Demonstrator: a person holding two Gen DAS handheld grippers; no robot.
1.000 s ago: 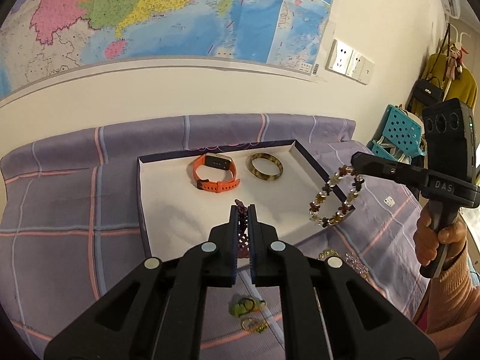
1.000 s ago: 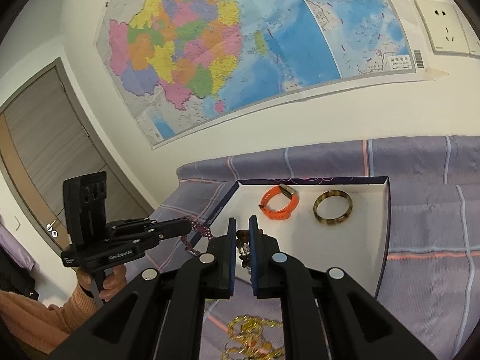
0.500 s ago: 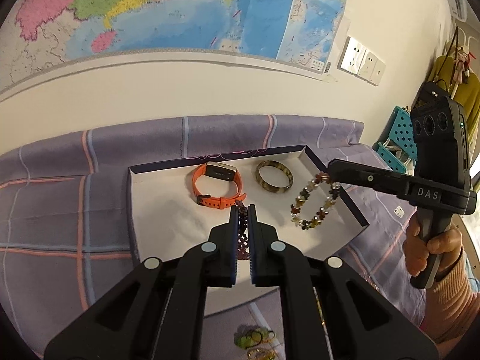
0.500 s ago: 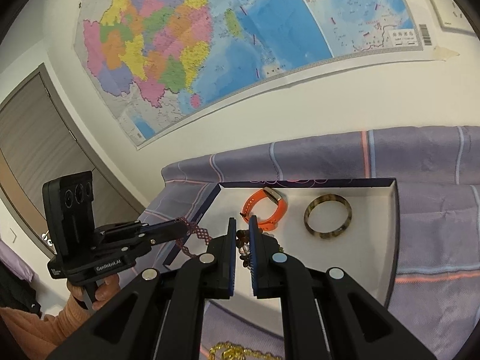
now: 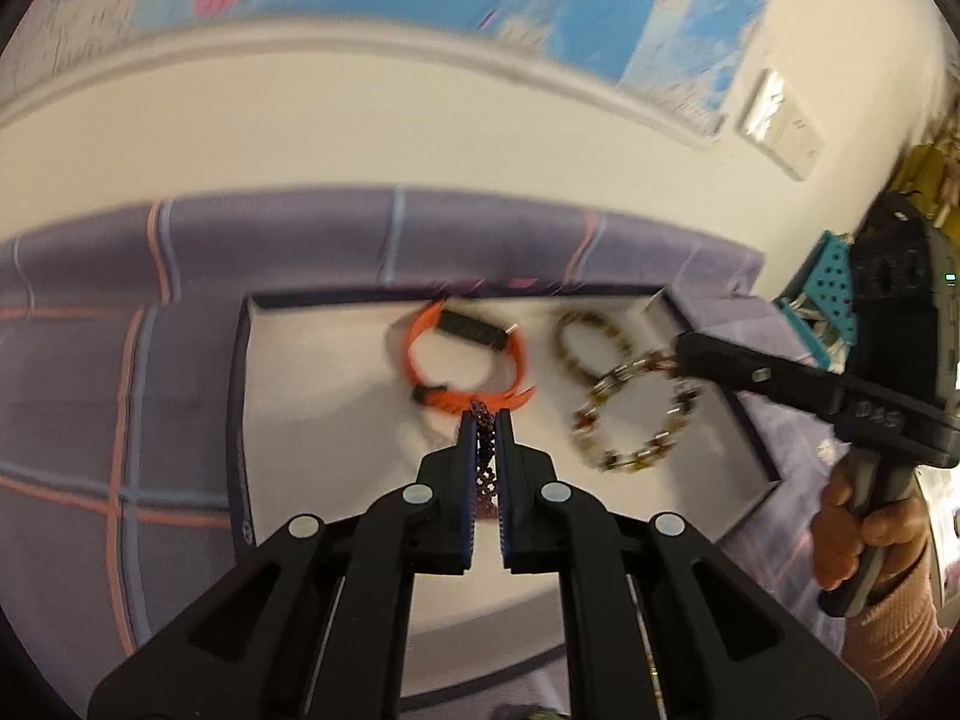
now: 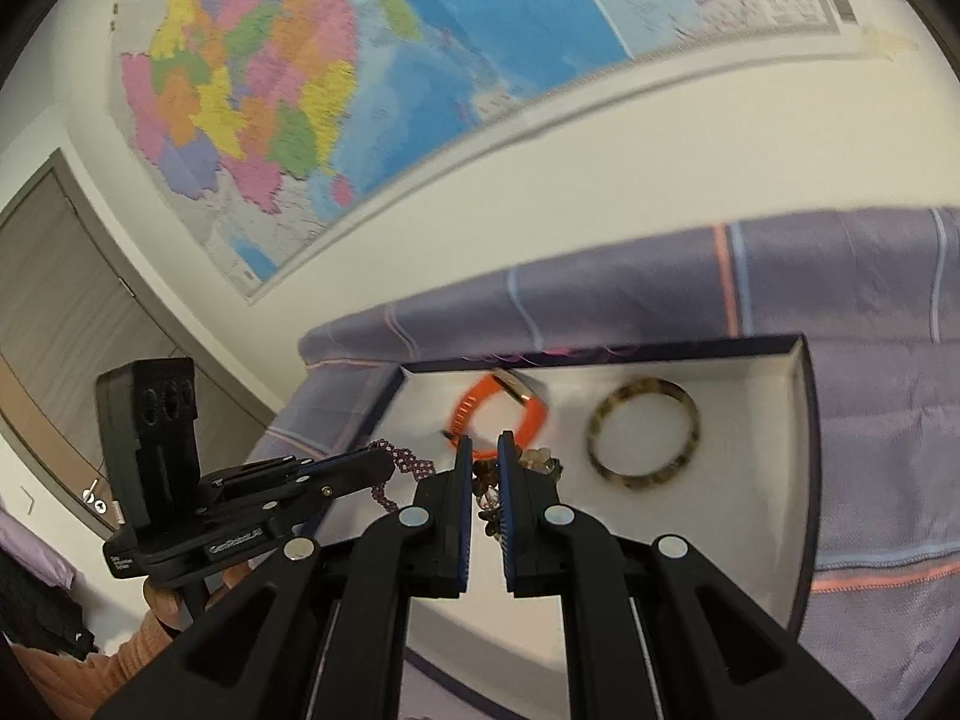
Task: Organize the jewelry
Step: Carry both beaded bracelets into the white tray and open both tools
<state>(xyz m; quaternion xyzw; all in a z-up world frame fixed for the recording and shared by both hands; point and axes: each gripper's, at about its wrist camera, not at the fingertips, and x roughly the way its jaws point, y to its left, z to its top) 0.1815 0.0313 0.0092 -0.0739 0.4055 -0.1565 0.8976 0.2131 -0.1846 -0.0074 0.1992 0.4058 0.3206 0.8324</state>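
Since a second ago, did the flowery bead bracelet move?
Yes. The bead bracelet, held by the right tool, has moved from hanging outside the box's right rim to inside, beside the brown bangle.

Left gripper [image 5: 486, 420]: matte black plastic, two straight parallel fingers with blue ribbed pads on inner faces, angular linkage arms with triangular cut-outs, round silver rivets at pivots. Right gripper [image 6: 482, 447]: same black build, blue pads, silver rivets. Boxy black camera housing atop each handle, three round lenses in row; small green light on one. White lettering on gripper bodies, blurred. Pistol-style grey-black handle. Ribbed pink-peach knit sleeve [image 5: 894, 630] at wrist.
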